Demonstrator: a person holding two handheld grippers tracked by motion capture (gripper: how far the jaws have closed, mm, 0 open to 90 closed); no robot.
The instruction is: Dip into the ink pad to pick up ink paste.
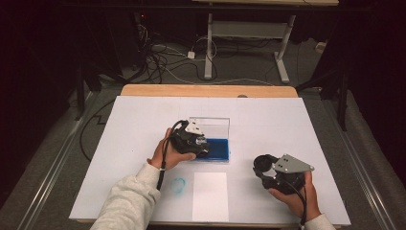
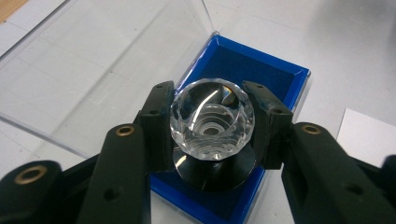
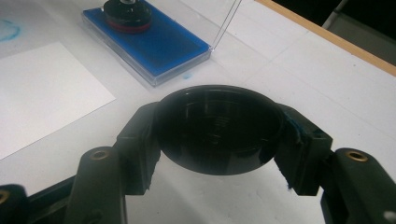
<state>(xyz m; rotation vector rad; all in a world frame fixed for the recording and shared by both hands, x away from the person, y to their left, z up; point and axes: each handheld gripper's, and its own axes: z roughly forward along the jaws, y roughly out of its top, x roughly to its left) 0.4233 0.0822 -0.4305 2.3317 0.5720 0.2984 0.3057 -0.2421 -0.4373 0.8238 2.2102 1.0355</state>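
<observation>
White paper (image 1: 210, 196) lies near blue box (image 1: 218, 149).

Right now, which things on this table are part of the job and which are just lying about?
In the job: crystal ball clamped in the left gripper; its black base; blue-lined case; clear lid; black dish held by the right gripper.

Lying about: white paper sheet; blue smudge.

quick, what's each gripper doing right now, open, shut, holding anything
Left gripper: shut on the faceted crystal ball, over the blue case.
Right gripper: shut on the black round piece.
</observation>
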